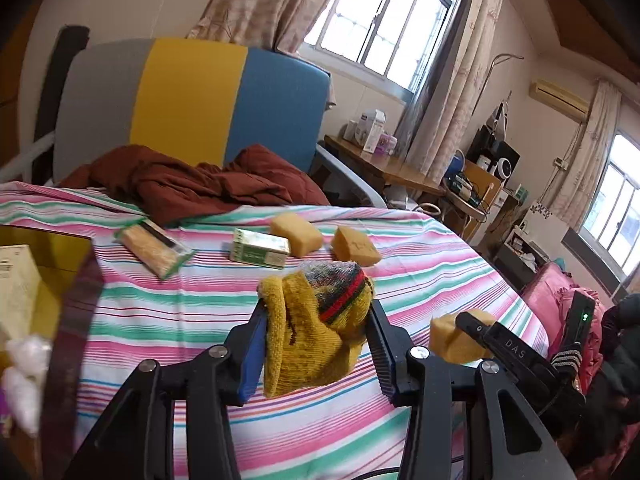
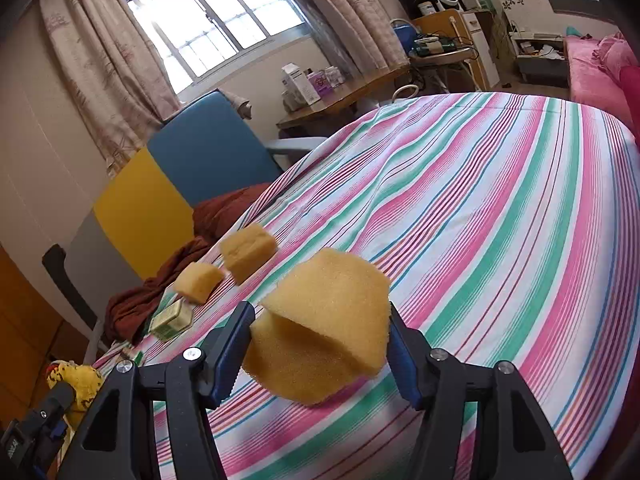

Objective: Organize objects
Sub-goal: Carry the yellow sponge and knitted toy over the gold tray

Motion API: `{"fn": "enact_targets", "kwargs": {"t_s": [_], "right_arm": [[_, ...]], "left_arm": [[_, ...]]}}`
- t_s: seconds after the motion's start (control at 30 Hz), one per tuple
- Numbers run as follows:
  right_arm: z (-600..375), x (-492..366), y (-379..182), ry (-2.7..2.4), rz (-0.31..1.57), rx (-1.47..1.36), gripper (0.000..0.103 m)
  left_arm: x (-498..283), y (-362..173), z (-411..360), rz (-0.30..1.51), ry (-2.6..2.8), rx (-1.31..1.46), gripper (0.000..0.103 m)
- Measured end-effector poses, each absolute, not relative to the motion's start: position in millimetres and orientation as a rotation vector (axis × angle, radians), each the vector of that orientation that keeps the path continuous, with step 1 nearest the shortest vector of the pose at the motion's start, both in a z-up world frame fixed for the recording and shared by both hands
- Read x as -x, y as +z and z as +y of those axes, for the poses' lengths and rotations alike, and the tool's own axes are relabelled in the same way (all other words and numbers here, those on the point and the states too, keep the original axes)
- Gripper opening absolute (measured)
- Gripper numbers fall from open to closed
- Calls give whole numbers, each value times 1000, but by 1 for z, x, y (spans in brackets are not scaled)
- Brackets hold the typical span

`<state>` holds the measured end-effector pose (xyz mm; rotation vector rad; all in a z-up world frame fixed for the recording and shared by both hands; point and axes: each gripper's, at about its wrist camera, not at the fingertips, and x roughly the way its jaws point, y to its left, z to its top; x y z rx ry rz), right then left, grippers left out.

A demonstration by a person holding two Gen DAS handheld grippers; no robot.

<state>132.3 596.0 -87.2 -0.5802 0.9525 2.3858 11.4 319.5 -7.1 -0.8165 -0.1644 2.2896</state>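
Yellow things gripped above a striped bed.
Left tongs pinch a knitted sock; right tongs squeeze a sponge.

Daylit bedroom: barred window top centre, floral curtains, grey-yellow-blue headboard left, wooden desk right.
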Motion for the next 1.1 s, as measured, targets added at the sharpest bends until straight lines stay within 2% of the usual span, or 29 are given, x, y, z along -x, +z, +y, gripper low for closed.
{"fn": "enact_targets", "kwargs": {"t_s": [0.33,0.7,1.1], "right_arm": [[530,-116,-74,2566,971,708,64],[411,-88,-40,2893,900,893,64],[289,-62,-28,3129,786,1150,64]], "left_arm": [[-27,-5,249,-189,2373,848,48],[-34,1,145,-231,2535,816,51],[-10,-13,48,-377,2709,897,58]]}}
